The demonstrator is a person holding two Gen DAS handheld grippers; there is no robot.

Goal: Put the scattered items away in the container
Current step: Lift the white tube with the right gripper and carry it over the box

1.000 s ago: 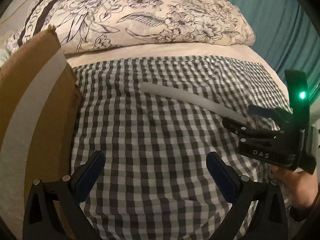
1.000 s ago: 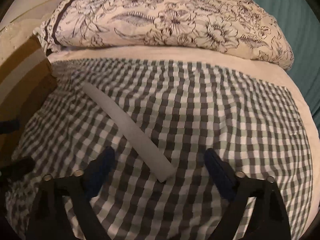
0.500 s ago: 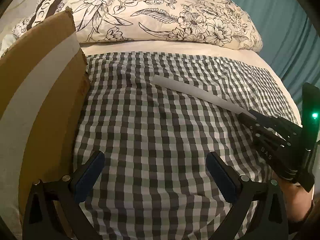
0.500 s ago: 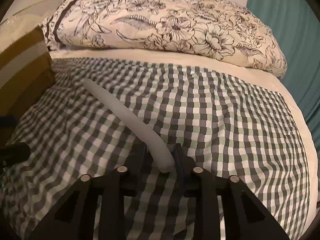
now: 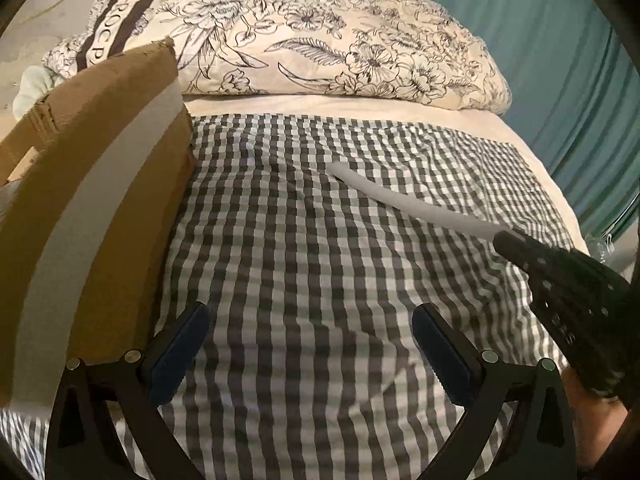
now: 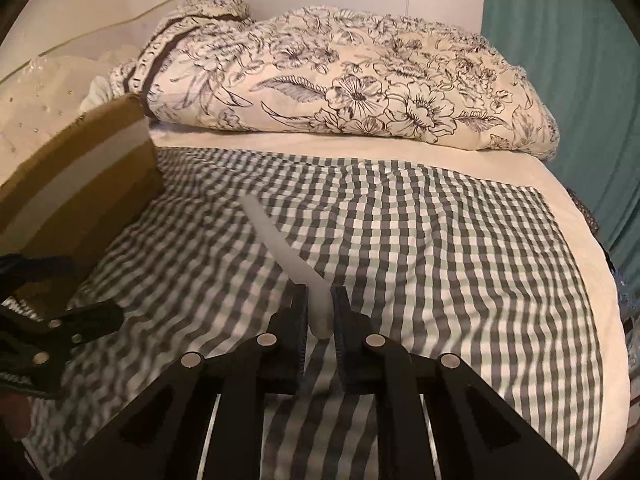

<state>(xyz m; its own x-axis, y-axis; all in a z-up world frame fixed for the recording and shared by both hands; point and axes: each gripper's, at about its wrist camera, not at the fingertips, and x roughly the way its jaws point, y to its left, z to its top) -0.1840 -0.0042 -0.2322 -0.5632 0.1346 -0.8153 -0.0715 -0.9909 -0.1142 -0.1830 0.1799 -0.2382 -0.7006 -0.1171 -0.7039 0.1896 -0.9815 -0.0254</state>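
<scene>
A long white flexible strip is pinched at its near end by my right gripper, whose jaws are shut on it; the strip is raised off the checked blanket and points toward the cardboard box. From the left wrist view the same strip runs into the right gripper at the right edge. My left gripper hangs open over the blanket with nothing between its fingers, beside the cardboard box with a pale tape band at the left.
A checked blanket covers the bed. A floral duvet is heaped at the far end. A teal curtain hangs along the right side. A hand holds the right gripper at lower right.
My right gripper went from open around the strip's end to shut on it, then lifted it off the blanket. The left gripper shifted, staying open; more of the box shows.
</scene>
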